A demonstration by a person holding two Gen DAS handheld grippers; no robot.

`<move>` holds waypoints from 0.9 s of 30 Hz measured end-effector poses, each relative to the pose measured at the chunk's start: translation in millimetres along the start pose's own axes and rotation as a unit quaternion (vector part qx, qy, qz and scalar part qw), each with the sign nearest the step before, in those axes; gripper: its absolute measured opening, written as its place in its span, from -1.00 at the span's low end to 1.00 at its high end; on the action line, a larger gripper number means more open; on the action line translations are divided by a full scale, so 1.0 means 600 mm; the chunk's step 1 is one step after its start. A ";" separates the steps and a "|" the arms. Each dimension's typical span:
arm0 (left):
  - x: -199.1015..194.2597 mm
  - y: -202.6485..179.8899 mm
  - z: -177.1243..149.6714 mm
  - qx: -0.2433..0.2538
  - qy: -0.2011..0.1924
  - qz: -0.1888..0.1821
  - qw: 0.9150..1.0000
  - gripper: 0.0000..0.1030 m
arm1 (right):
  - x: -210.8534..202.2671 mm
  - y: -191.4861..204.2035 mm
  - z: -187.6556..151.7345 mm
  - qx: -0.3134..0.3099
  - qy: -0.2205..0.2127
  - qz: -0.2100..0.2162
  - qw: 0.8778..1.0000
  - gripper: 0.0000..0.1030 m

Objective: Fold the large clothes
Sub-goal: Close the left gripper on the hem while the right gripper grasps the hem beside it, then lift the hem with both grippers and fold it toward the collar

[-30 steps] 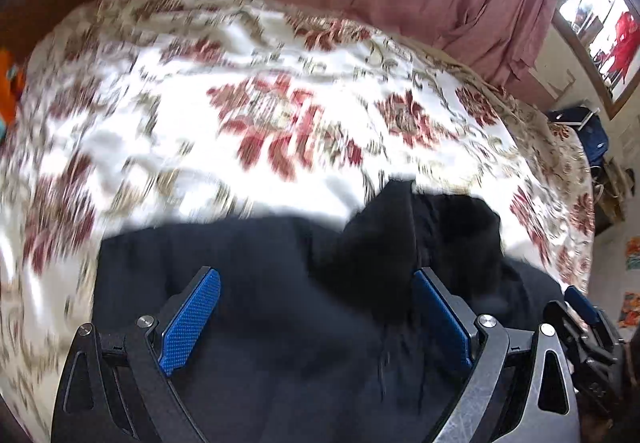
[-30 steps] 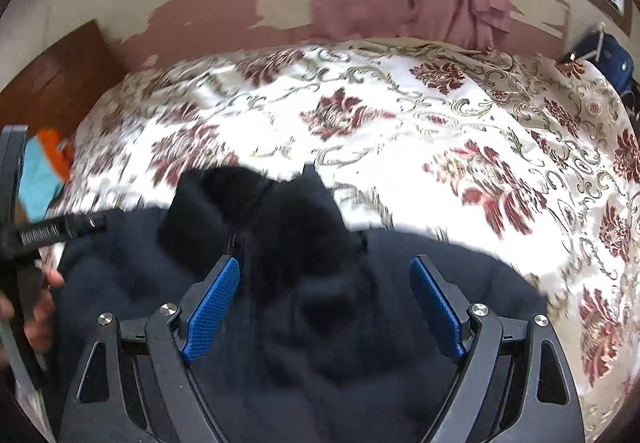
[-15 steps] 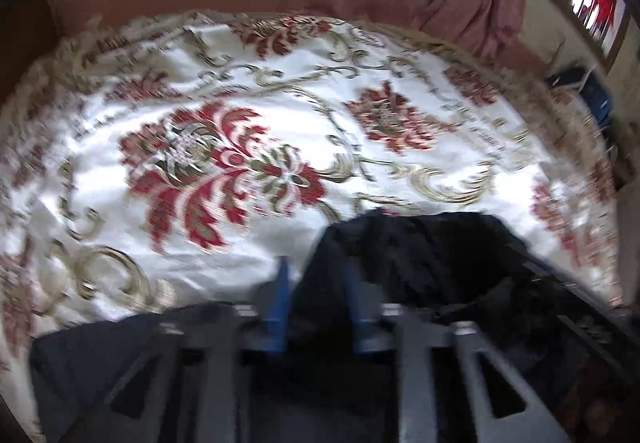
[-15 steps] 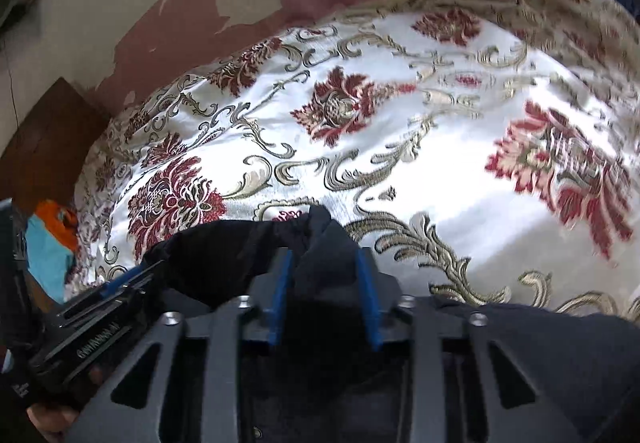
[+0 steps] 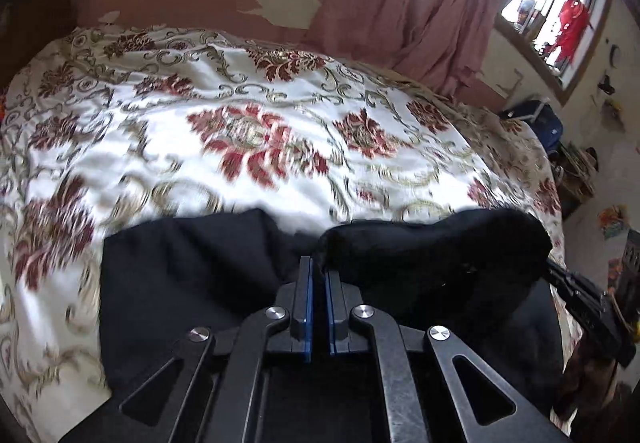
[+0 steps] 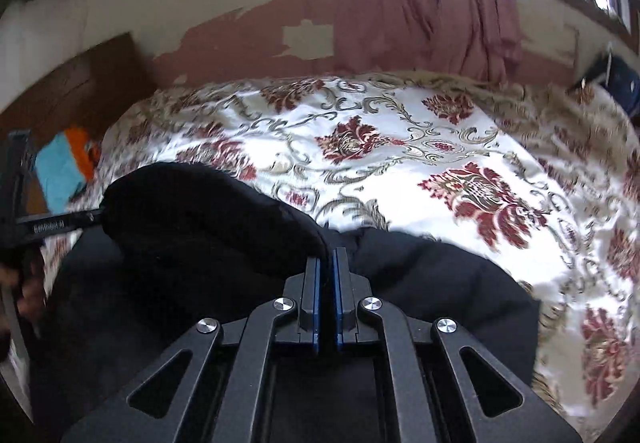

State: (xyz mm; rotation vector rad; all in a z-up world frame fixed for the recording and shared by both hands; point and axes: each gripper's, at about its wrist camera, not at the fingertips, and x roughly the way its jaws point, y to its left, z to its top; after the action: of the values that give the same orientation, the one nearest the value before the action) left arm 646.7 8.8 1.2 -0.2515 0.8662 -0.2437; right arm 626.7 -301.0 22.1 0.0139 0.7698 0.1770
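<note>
The bed (image 5: 168, 147), under its white spread patterned with dark red flowers, fills both views from nine o'clock round to three and serves as the flat surface a wide fold needs. A pink curtain (image 5: 400, 11) hangs at twelve o'clock by the peeling wall, well clear of the work.

The black garment (image 5: 192, 283) lies on the near part of the bed, at six o'clock in both views, with its far edge raised into a hanging fold. That raised edge spans between the two tools, which seems the point of the hold: two spaced grips keep a large piece from sagging or twisting as it is carried over.

The left tongs (image 5: 318, 271) have just been closing and now pinch the black cloth, a lip of it bulging at their tips toward one o'clock. The right tongs (image 6: 326, 261) have likewise just closed onto the fabric, the bulk draping away toward ten o'clock. Each tool shows at the edge of the other's view.

I judge the fold is only beginning.
</note>
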 end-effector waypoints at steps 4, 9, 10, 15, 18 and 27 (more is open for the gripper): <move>-0.013 0.011 -0.058 0.010 0.019 0.005 1.000 -0.90 | -0.024 0.010 -0.040 -0.037 0.016 -0.014 0.999 -0.93; -0.005 0.002 -0.096 0.031 0.032 0.025 0.999 -0.91 | -0.016 0.000 -0.079 -0.030 0.046 -0.019 0.998 -0.94; 0.001 -0.001 -0.099 0.035 0.035 0.032 0.998 -0.91 | -0.006 -0.004 -0.085 -0.029 0.056 -0.023 0.998 -0.94; 0.034 -0.012 -0.122 0.070 0.035 0.070 0.994 -0.90 | 0.030 -0.013 -0.116 -0.020 0.067 -0.027 0.997 -0.94; 0.053 -0.016 -0.143 0.091 0.019 0.086 0.992 -0.90 | 0.051 -0.013 -0.139 -0.008 0.062 -0.028 0.998 -0.94; 0.044 -0.013 -0.146 0.091 -0.009 0.069 0.993 -0.87 | 0.069 0.008 -0.169 -0.022 0.044 -0.060 0.997 -0.95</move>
State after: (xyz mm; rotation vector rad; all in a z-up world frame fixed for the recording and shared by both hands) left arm 594.5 -16.9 -69.7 -0.0240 0.8334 -0.1895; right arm 585.0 -294.7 -79.1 -0.0830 0.8523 0.0809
